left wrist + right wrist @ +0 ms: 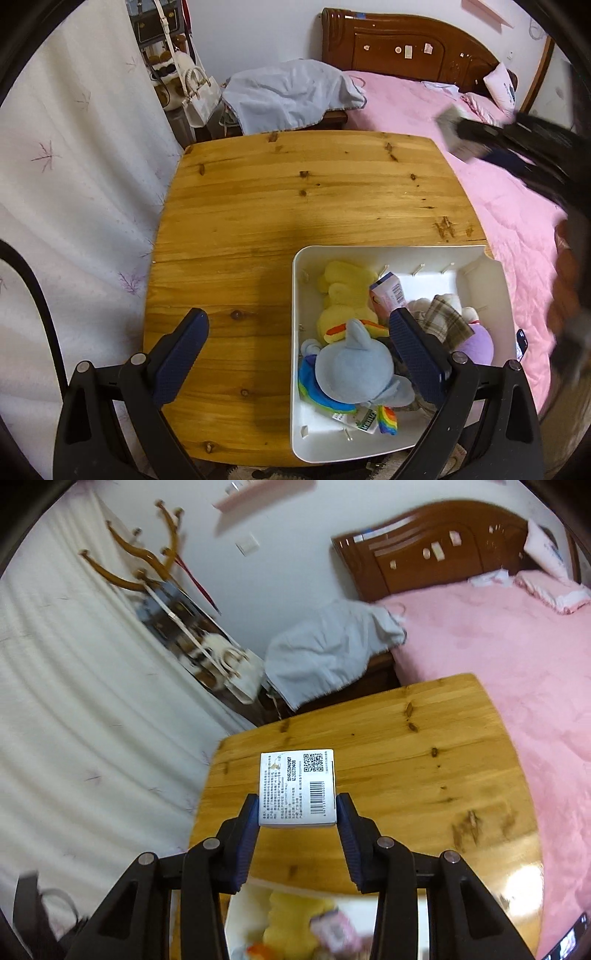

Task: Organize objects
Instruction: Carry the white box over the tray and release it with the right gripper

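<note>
**Right gripper holds a box above the table; left hovers open at the bin**

The right gripper (298, 808) has its jaws clamped on the two sides of a small white box (297, 788), whose printed face with barcode and QR code is turned up toward the camera. The box hangs in the air over the wooden table (406, 775), clear of its surface. In the left wrist view the same gripper (480, 138) appears blurred, high at the right above the pink bed (498, 206).

The left gripper (295, 354) has its jaws wide apart and holds nothing; one finger is over the bare tabletop, the other over the white bin (297, 295). The bin sits at the table's near right corner. Inside lie a yellow plush (343, 295), a blue plush with rainbow trim (351, 369), a pink carton (388, 295), a plaid cloth piece (445, 321) and a purple plush (476, 343), packed against one another.

Beyond the table stand a dark wooden headboard (406, 44), a grey-blue cloth (291, 92) draped over a low stand, and hanging handbags (195, 92) beside a white curtain (74, 166).
</note>
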Action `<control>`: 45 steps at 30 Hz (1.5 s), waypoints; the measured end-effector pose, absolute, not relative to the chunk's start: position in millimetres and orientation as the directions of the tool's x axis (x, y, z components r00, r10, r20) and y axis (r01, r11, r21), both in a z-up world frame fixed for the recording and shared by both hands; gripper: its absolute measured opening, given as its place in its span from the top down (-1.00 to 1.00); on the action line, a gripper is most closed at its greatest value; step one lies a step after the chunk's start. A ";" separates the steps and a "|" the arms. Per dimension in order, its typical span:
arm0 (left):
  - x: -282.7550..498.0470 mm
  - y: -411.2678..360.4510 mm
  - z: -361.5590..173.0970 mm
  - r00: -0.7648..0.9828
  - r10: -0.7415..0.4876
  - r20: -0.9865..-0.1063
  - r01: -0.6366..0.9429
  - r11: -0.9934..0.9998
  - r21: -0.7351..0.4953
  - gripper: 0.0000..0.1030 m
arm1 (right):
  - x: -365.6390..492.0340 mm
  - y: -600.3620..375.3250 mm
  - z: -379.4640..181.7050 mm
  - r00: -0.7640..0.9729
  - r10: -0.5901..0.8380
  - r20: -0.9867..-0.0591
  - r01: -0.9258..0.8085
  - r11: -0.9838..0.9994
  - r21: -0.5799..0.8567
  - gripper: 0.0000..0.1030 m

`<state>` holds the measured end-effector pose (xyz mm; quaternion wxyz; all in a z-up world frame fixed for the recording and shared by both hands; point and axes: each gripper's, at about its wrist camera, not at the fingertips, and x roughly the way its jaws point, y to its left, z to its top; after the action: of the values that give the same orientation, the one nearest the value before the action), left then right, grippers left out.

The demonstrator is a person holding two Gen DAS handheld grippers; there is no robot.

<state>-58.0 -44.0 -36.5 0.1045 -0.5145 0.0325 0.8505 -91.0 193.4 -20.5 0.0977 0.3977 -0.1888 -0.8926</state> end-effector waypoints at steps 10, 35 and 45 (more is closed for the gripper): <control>-36.1 -32.7 -18.5 -0.471 0.178 -0.864 -0.238 -0.969 -0.070 -0.92 | 15.3 184.3 8.8 -0.727 -0.249 -0.640 0.069 -0.954 0.293 0.19; 10.1 -33.7 -25.7 -0.448 0.212 -0.869 -0.250 -0.962 -0.106 -0.92 | 97.1 164.9 -36.0 -0.608 -0.157 -0.778 0.033 -0.984 0.173 -0.23; 19.9 -44.8 -18.3 -0.465 0.207 -0.861 -0.228 -0.968 -0.109 -0.92 | 110.9 155.6 -19.6 -0.621 -0.071 -0.781 -0.003 -0.996 0.093 -0.24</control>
<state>19.9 -44.8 -18.3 0.1269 -0.5014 0.0106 0.8558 110.9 155.6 -19.6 0.0187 0.4350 -0.0426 -0.8992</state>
